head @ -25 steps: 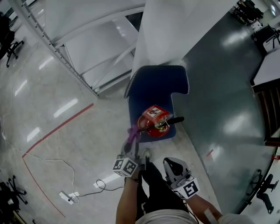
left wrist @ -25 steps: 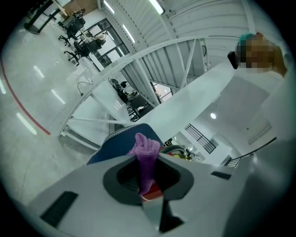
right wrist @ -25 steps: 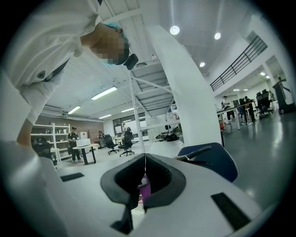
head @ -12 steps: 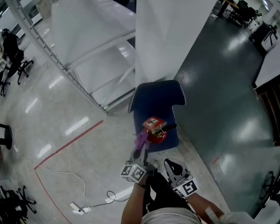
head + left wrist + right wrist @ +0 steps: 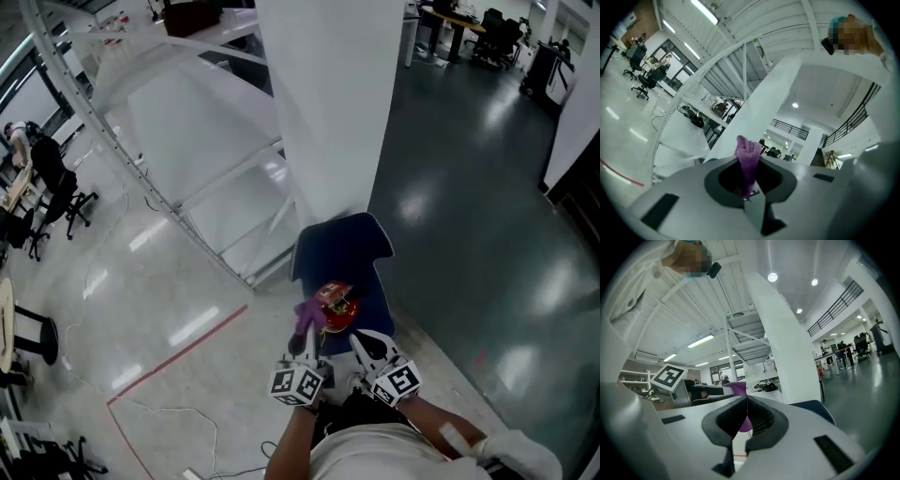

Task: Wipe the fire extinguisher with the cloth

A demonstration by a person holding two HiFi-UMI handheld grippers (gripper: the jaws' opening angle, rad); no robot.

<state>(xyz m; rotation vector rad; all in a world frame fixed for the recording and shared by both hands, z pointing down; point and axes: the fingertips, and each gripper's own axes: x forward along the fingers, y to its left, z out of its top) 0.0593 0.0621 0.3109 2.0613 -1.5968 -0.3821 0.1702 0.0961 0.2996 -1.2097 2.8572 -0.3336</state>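
Head view: left gripper (image 5: 302,343) fingers clamped on purple fabric cloth (image 5: 307,315), 9 o'clock of red metal fire extinguisher (image 5: 339,309), poised for wiping; right gripper (image 5: 364,347) fingers together, empty.

My cloth (image 5: 749,161): purple.
Fire extinguisher (image 5: 336,311): red.
Mat (image 5: 352,248): navy, pale edging.
My left gripper (image 5: 303,339): grey, cube black squares on white.
Floor line (image 5: 178,353): red on pale grey.

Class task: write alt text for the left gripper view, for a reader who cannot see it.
The left hand-held gripper is shut on a purple cloth that stands up between its jaws. Behind is a white staircase.
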